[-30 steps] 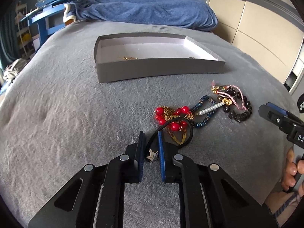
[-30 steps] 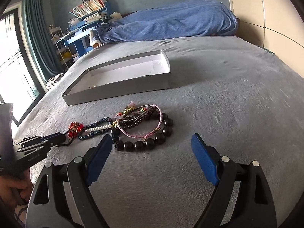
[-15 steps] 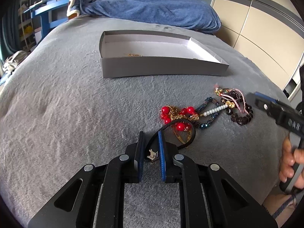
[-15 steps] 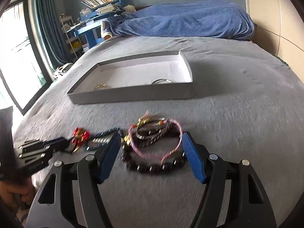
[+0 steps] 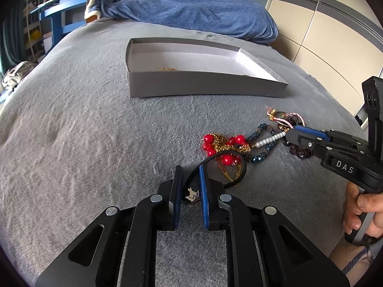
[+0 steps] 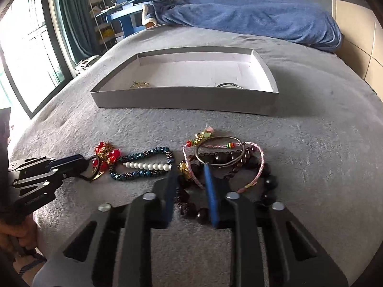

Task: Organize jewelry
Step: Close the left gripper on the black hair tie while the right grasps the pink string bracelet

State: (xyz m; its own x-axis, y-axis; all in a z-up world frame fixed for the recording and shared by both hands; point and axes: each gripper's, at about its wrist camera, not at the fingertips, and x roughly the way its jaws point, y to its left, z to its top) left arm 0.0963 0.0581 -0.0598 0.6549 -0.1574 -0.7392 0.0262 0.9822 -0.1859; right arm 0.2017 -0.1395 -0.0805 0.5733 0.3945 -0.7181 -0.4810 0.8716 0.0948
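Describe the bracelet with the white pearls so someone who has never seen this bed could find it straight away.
On the grey bedspread, in front of the shallow grey box, lies a row of jewelry. The pearl bracelet sits in the middle, between the red-bead and gold chain piece and the pile of dark bead bracelets. It alone pairs a straight run of white pearls with dark blue beads.

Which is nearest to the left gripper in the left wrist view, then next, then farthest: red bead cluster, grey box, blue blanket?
1. Red bead cluster, just ahead and right of the left gripper.
2. Grey box, mid-bed, straight ahead.
3. Blue blanket, at the bed's far end.
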